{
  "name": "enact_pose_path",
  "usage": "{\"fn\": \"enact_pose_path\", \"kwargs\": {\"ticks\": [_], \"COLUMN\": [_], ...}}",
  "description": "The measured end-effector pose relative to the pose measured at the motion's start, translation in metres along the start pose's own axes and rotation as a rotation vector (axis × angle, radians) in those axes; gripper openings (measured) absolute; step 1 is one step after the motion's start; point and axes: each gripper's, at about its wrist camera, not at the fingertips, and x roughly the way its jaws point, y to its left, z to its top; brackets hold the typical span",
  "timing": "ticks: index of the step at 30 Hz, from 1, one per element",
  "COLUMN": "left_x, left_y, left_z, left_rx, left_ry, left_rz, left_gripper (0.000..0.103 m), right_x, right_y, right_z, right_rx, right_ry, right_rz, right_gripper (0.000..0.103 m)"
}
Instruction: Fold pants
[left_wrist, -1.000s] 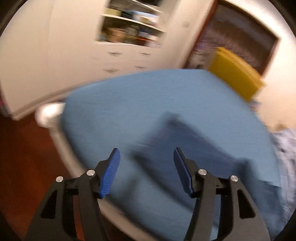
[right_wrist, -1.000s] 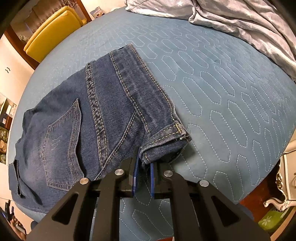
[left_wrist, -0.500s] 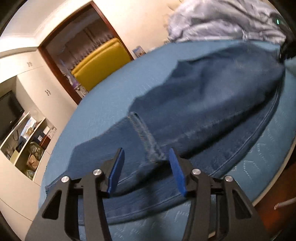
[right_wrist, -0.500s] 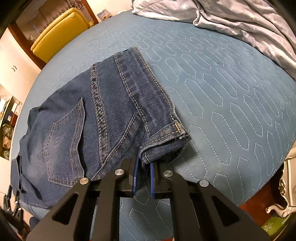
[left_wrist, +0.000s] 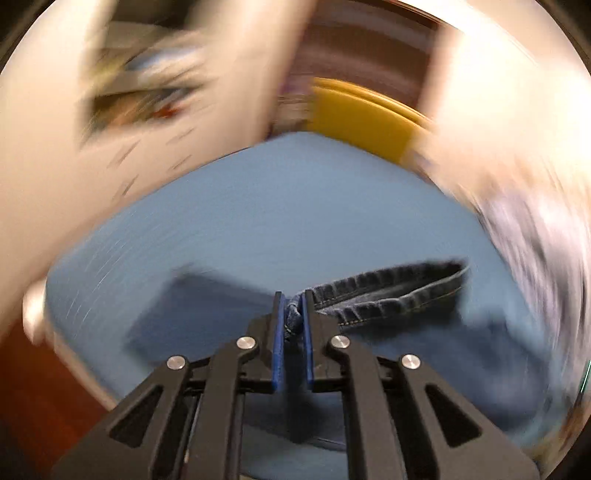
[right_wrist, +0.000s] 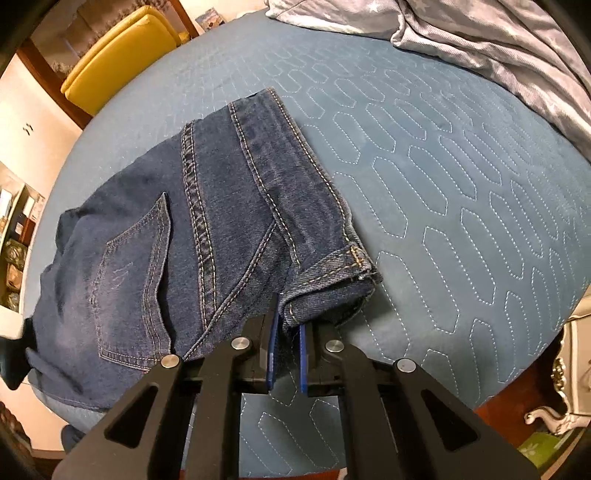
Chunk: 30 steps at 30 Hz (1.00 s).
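The jeans lie on the blue quilted bed cover, filling the left and middle of the right wrist view. They are already folded at least once: the legs lie on top of each other, and the leg ends have been brought up onto the seat part, so a back pocket shows at the lower left.

The right gripper sits at the bottom middle of its view. Its two blue pads are pressed close and pinch the hem end of the jeans, near the front edge of the bed.

The left gripper is at the bottom middle of the left wrist view. That picture is very blurry. Its blue pads are also squeezed together, and a bit of denim is caught between them. A stitched band of the jeans runs off to the right from the pads. I cannot tell for sure which edge of the jeans it is.

A grey blanket is bunched at the top right, and a yellow chair stands at the top left, past the bed.

I think the job is partly done. With both ends held, one more fold looks like what is left, then laying the jeans flat.
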Motion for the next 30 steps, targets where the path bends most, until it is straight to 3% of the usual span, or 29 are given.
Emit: {"fn": "enact_pose_path", "kwargs": {"ticks": [2,4,6,7,9,12,17,23,26,27,28,30], "left_x": [0.024,0.036,0.046,0.048,0.048,0.042,0.033,0.055,0.076,0.08,0.08,0.063], "left_y": [0.081,0.119,0.152,0.166,0.18,0.182,0.164,0.152,0.149,0.147,0.144,0.134], "left_z": [-0.004,-0.013,-0.027,-0.034,-0.04,-0.044,-0.033,-0.028,-0.029,-0.027,-0.021,-0.01], "left_rx": [-0.229,-0.329,-0.457,-0.529,-0.604,-0.584,-0.587,-0.639,-0.658,-0.643,-0.627,-0.573], "left_ry": [0.065,0.099,0.099,0.084,0.068,0.07,0.097,0.178,0.255,0.258,0.252,0.185], "left_rz": [-0.013,-0.009,-0.031,-0.049,-0.077,-0.075,-0.166,-0.19,-0.14,-0.133,-0.127,-0.073], "left_gripper": [0.009,0.013,0.034,0.039,0.042,0.042,0.041,0.034,0.024,0.016,0.006,0.001], "right_x": [0.0,0.0,0.0,0.0,0.002,0.005,0.005,0.007,0.006,0.006,0.005,0.004], "right_y": [0.001,0.001,0.005,0.008,0.014,0.023,0.028,0.034,0.033,0.033,0.033,0.032], "right_z": [0.0,0.0,0.001,0.002,0.004,0.007,0.009,0.009,0.008,0.008,0.008,0.007], "right_rx": [-0.002,0.001,-0.002,-0.007,-0.012,-0.019,-0.024,-0.037,-0.029,-0.029,-0.031,-0.032], "right_ry": [0.002,0.005,0.009,0.011,0.015,0.02,0.021,0.02,0.017,0.015,0.014,0.013], "right_rz": [-0.01,-0.014,-0.025,-0.033,-0.042,-0.05,-0.062,-0.074,-0.061,-0.06,-0.061,-0.055], "right_gripper": [0.002,0.002,0.002,0.002,0.002,0.002,0.002,0.002,0.002,0.002,0.002,0.002]}}
